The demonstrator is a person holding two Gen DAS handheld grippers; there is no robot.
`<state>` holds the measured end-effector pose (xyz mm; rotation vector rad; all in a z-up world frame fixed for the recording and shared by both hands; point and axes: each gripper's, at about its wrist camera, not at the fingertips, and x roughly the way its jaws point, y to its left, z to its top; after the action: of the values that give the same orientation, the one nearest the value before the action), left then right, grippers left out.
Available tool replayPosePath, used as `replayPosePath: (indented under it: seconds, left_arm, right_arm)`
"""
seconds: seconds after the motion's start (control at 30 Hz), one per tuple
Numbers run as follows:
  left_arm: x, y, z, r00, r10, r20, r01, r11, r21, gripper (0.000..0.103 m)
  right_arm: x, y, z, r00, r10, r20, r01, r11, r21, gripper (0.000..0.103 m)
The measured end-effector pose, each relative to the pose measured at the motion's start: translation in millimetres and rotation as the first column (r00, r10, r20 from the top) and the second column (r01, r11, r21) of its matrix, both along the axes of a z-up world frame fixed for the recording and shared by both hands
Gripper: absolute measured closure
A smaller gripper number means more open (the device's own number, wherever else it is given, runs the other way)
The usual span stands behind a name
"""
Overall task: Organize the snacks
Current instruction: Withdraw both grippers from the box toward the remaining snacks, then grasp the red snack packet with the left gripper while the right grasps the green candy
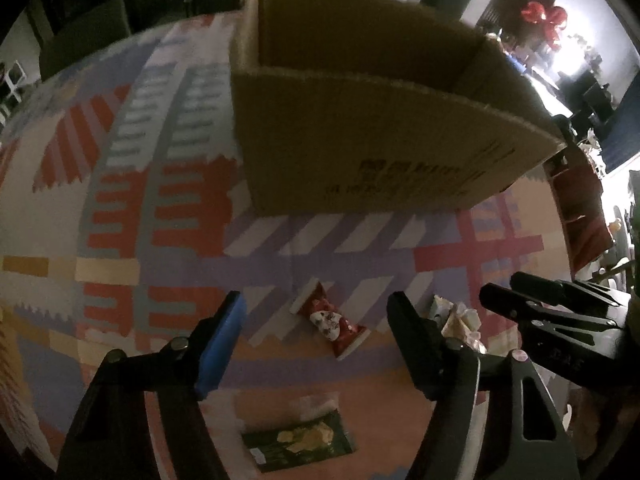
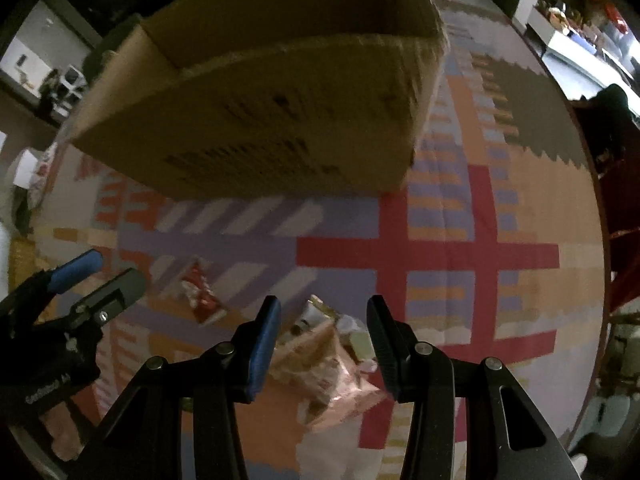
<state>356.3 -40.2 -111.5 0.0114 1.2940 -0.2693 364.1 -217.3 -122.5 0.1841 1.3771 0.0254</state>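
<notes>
I'm holding both grippers apart, empty: the left gripper (image 1: 316, 332) is straddling the red snack packet (image 1: 331, 323), the right gripper (image 2: 324, 336) is framing the pinkish snack pile (image 2: 336, 364), since the open cardboard box (image 1: 360, 152) is waiting just behind

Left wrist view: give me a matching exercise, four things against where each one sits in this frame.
Things:
1. cardboard box
2. red snack packet
3. dark green snack packet
4. right gripper

Places:
A. bottom centre, near the camera
B. between the left gripper's fingers, on the cloth
C. right edge of the frame
D. far side of the patterned tablecloth, open top up

Pairs: 1-D, 2-B, 3-A, 4-C
</notes>
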Motion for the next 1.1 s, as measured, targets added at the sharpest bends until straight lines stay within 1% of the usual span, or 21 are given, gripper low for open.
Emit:
replayPosePath:
  seconds: [0.03,0.13,0.2,0.23,0.33,0.37,0.4,0.5,0.63,0.7,0.77,0.9,0.97,1.0,1.03,1.07,1.1]
  left_arm:
    - [0.5,-1.1,-3.8,1.000,0.004,-0.011,-0.004,1.000,0.003,0.037]
    - [2.0,-2.2,-14.0,0.999,0.025,-0.044,-0.024,1.000,0.006,0.040]
    - [3.0,-3.7,-21.3,0.997,0.041,-0.068,-0.040,0.999,0.013,0.045]
    - [2.9,-4.8,-24.8,0.996,0.043,-0.077,-0.042,0.999,0.016,0.046]
    - [3.4,-7.5,-33.6,0.993,0.050,-0.105,-0.049,0.999,0.018,0.047]
    - [3.5,-7.6,-37.2,0.992,0.054,-0.114,-0.052,0.998,0.019,0.048]
    - [4.3,-7.6,-39.5,0.991,0.056,-0.121,-0.054,0.998,0.019,0.048]
    - [5.0,-7.3,-46.3,0.988,0.057,-0.140,-0.055,0.998,0.022,0.049]
    - [5.3,-6.5,-50.7,0.989,0.057,-0.139,-0.053,0.998,0.032,0.051]
    - [5.4,-8.2,-53.2,0.988,0.053,-0.145,-0.049,0.998,0.032,0.051]
    - [4.6,-13.3,-57.4,0.986,0.053,-0.155,-0.050,0.998,0.026,0.052]
    - [7.3,-15.2,-64.7,0.982,0.056,-0.180,-0.054,0.998,0.019,0.055]
    - [8.3,-15.1,-67.8,0.980,0.060,-0.191,-0.058,0.998,0.017,0.060]
    - [8.5,-15.3,-69.3,0.979,0.061,-0.193,-0.058,0.998,0.020,0.060]
    - [8.5,-15.6,-70.7,0.979,0.062,-0.194,-0.058,0.998,0.025,0.060]
    - [11.0,-17.4,-72.9,0.979,0.062,-0.196,-0.058,0.998,0.029,0.061]
    - [12.1,-18.1,-74.6,0.978,0.063,-0.198,-0.058,0.998,0.032,0.061]
  right_arm:
    - [-0.1,-1.5,-3.9,1.000,-0.005,-0.015,0.005,1.000,-0.005,0.057]
    - [-0.9,-6.3,-12.7,0.998,-0.026,-0.049,0.025,1.000,-0.016,0.058]
    - [-2.2,-9.5,-18.2,0.997,-0.042,-0.070,0.041,0.999,-0.021,0.063]
    - [-3.0,-10.8,-21.6,0.996,-0.046,-0.082,0.044,0.999,-0.022,0.067]
    - [-6.2,-12.4,-29.6,0.993,-0.053,-0.104,0.051,0.998,-0.022,0.069]
    - [-7.1,-11.9,-32.1,0.993,-0.050,-0.110,0.047,0.999,-0.028,0.073]
    - [-7.8,-11.6,-34.6,0.992,-0.050,-0.118,0.046,0.998,-0.032,0.074]
    - [-9.2,-9.8,-41.8,0.989,-0.049,-0.140,0.044,0.998,-0.035,0.074]
    - [-11.6,-7.2,-49.7,0.986,-0.046,-0.158,0.041,0.998,-0.038,0.074]
    - [-13.4,-6.8,-53.3,0.986,-0.050,-0.161,0.045,0.998,-0.034,0.077]
    - [-14.5,-6.1,-57.3,0.984,-0.053,-0.168,0.050,0.998,-0.024,0.078]
    - [-16.5,-0.7,-67.6,0.981,-0.059,-0.182,0.059,0.998,-0.003,0.078]
    - [-19.5,-2.7,-72.0,0.980,-0.064,-0.187,0.065,0.998,-0.002,0.078]
    - [-20.2,-1.6,-73.6,0.980,-0.066,-0.188,0.067,0.998,-0.001,0.078]
    - [-23.8,-3.0,-76.3,0.980,-0.067,-0.188,0.068,0.998,0.000,0.078]
    - [-24.0,-2.3,-78.2,0.979,-0.067,-0.191,0.069,0.998,0.002,0.083]
    - [-21.7,-3.2,-80.6,0.979,-0.067,-0.192,0.069,0.998,0.004,0.084]
